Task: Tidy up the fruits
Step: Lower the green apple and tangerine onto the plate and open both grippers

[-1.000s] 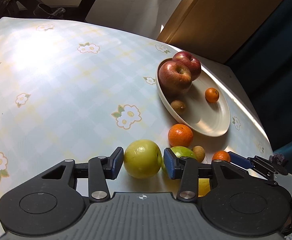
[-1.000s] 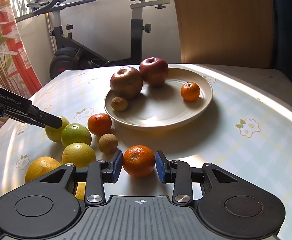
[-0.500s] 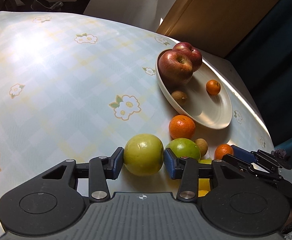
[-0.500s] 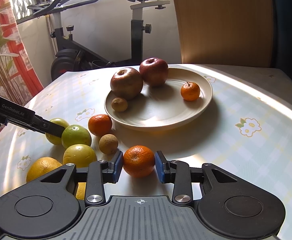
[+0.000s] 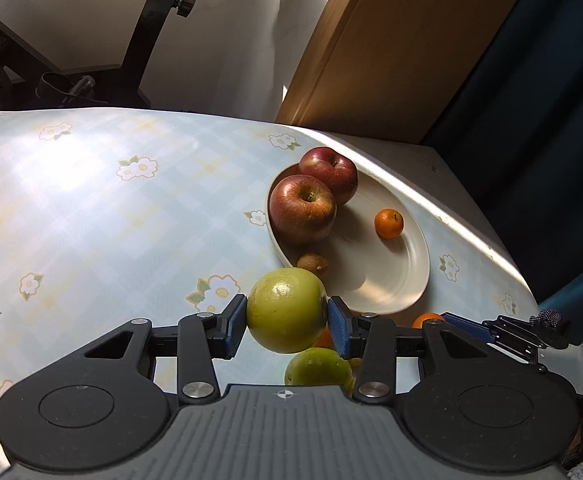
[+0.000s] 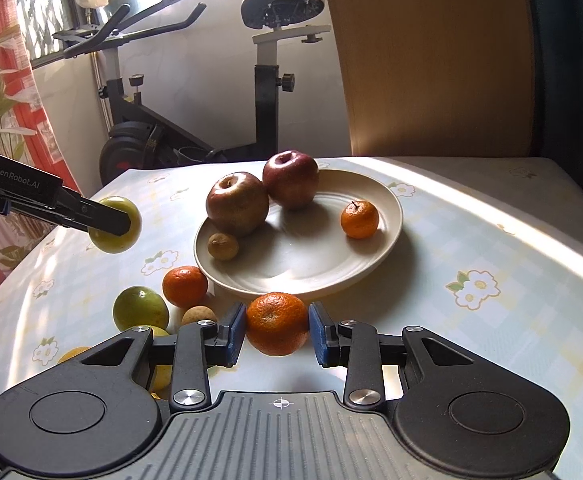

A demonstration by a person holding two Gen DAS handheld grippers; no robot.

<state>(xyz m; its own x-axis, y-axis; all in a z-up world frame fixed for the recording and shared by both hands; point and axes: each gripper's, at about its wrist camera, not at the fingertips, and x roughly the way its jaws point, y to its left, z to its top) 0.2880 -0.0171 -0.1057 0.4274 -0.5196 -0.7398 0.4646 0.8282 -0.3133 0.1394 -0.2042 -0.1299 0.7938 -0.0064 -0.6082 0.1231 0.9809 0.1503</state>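
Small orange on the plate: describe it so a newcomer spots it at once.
Find the cream plate on the flowered tablecloth. Two red apples and a small brown fruit crowd its left side; the small orange sits alone toward the right rim. It is the only orange fruit on the plate; the other oranges lie on the cloth.

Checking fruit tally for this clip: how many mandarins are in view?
3: one mandarin on the plate, one on the table left of the plate, one between the right gripper pads. Others may be hidden.
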